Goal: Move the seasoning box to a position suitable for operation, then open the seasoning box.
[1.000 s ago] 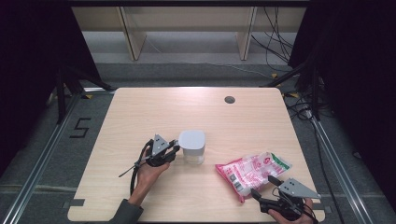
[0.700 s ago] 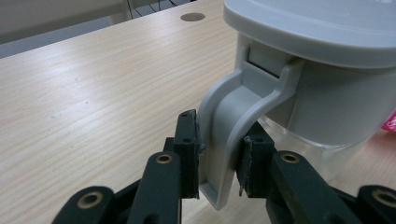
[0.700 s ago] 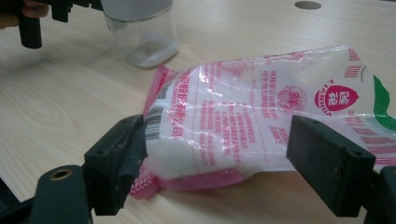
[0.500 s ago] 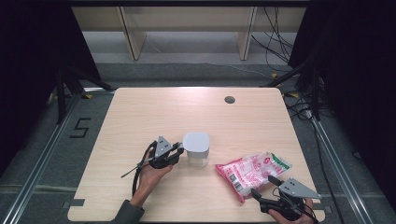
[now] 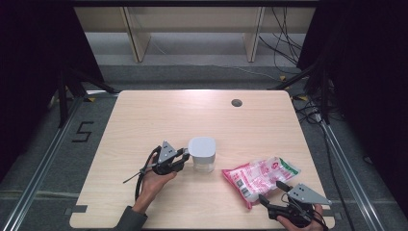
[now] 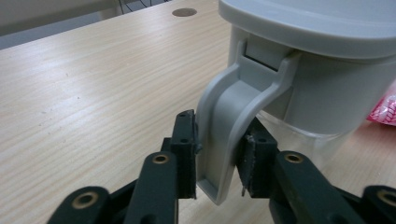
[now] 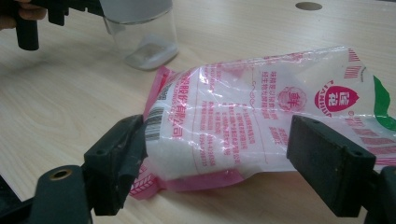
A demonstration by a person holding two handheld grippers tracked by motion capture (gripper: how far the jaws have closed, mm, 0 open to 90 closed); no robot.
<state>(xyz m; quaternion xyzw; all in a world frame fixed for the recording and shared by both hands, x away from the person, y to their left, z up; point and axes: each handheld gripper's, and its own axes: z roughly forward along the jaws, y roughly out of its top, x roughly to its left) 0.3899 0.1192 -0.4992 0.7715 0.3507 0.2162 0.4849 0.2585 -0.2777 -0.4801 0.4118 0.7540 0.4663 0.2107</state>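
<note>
1. Far left of the high view: grey floor beside the table (image 5: 144, 120), marked with a dark figure (image 5: 82, 132).
2. Left gripper (image 5: 184, 157) held in the left hand (image 5: 153, 180), at the front left of the table, pointing right at the container (image 5: 202, 154); cable trailing back towards the forearm.
3. In the left gripper view, the left gripper (image 6: 217, 154) astride the container's grey latch handle (image 6: 229, 130); jaws just been opening, with the handle between them; left pad against the handle's side, right pad close beside it with a thin gap visible; grip loosened rather than clamped.
4. Container (image 6: 317, 70) upright near the table's middle front; grey lid on top, clear body below; seen in the right gripper view (image 7: 144, 37) with a little white matter at the bottom.
5. Right of the container and apart from it, a pink and white plastic bag (image 5: 257, 175) lying flat; green edge at its far right end; red print on clear film over white contents (image 7: 261, 121).
6. Right gripper (image 5: 274, 192) at the front right corner, in the right hand (image 5: 300, 221); jaws spread wide either side of the bag's near end (image 7: 219, 158); left pad touching or almost touching the bag's edge, right pad clear of it; not clamped.
7. Dark round hole (image 5: 236, 102) in the tabletop, far right rear.
</note>
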